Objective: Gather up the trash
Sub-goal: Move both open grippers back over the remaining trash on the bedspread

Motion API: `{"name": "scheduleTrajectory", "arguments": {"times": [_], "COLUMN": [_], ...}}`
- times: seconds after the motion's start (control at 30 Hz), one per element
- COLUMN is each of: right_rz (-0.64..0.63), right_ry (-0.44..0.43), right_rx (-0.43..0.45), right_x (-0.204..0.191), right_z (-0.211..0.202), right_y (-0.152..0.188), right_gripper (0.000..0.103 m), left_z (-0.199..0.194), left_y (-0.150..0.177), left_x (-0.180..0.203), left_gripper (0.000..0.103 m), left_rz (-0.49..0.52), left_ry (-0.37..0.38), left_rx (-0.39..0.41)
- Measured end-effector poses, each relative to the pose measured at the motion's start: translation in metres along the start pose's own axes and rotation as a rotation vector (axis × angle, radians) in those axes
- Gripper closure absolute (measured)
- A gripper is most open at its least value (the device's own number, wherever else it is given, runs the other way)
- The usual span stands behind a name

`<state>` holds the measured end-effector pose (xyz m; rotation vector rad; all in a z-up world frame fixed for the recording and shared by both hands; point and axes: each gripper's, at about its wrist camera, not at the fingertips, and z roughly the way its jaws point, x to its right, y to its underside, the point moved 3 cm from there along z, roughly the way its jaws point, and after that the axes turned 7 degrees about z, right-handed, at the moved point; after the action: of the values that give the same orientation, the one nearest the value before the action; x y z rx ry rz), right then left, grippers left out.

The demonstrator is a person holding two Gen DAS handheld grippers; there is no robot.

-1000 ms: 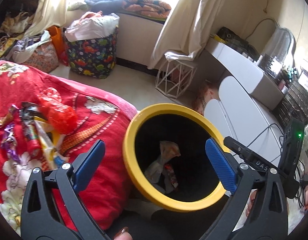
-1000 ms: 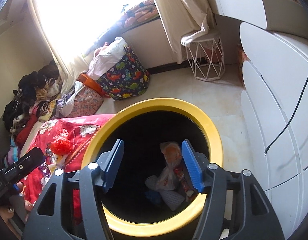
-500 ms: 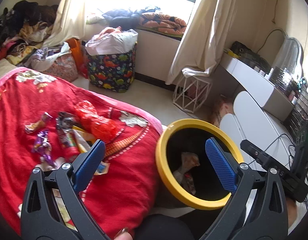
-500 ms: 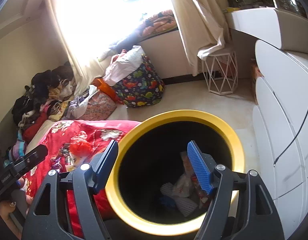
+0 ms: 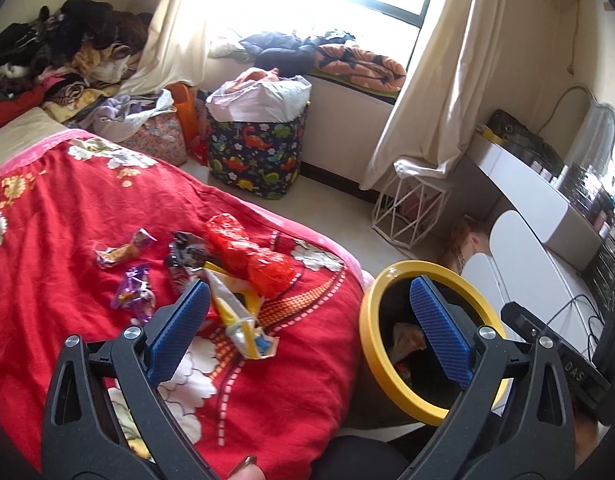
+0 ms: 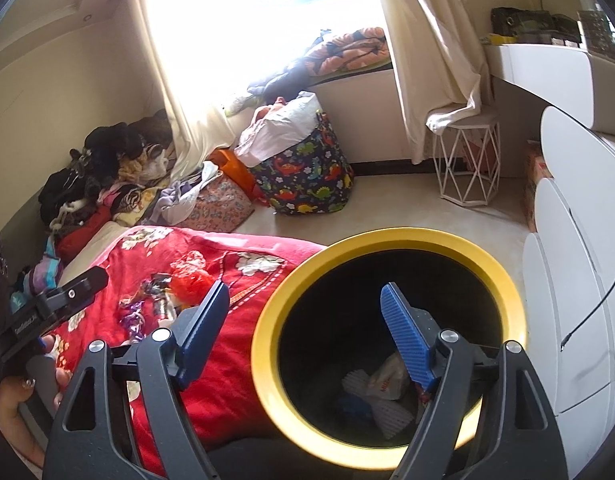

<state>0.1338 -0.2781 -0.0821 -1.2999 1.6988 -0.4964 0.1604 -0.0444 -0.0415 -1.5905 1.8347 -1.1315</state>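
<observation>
Hovering over the bed edge: left gripper (image 5: 307, 320), black frame with blue ribbed pads, jaws wide apart, nothing between them. Right gripper (image 6: 303, 328), same build, hangs above the bin mouth, jaws opening, nothing between the pads. Black round trash bin with a yellow rim (image 6: 263, 364) stands on the floor against the side of the bed; crumpled white wrappers and paper (image 6: 381, 384) lie at its bottom. Loose trash sits on the red floral blanket (image 5: 87, 208) just beyond the left gripper: yellow-and-silver snack wrapper (image 5: 243, 316) nearest, crumpled red plastic bag (image 5: 247, 254) touching it on the far side, dark printed wrapper (image 5: 185, 258) beside that, purple foil candy wrapper (image 5: 133, 286) and pale twisted wrapper (image 5: 121, 248) further left, apart from the rest. Beyond the bed: dinosaur-print fabric hamper (image 5: 255, 160) stuffed with white bags, white wire-frame stool (image 5: 407, 208), white rounded desk (image 6: 575, 240) at right. Farthest: cream curtains (image 5: 439, 80), bright window, clothes pile in the left corner.
</observation>
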Motion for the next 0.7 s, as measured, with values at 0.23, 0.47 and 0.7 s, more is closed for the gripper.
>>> {"name": "scheduleTrajectory", "arguments": {"times": [0.23,0.47,0.7], "right_rz": [-0.042,-0.088,-0.146], "right_ry": [-0.029,-0.071,-0.114], "right_rx": [-0.023,-0.055,-0.092], "right_x": [-0.020,-0.044,-0.071], "right_z": [0.006,0.016,0.029], "right_y": [0.006,0.011,0.018], "right_gripper": [0.027,0.027,0.027], "left_z": [-0.005,-0.010,-0.013], "left_y": [0.000,0.001,0.004], "left_x": [-0.026,-0.051,-0.072], "left_gripper": [0.011,0.011,0.011], "left_rz": [-0.040,-0.074,-0.104], "left_ry": [-0.041,-0.086,-0.123], "left_rx": [0.012,0.018,0.020]}}
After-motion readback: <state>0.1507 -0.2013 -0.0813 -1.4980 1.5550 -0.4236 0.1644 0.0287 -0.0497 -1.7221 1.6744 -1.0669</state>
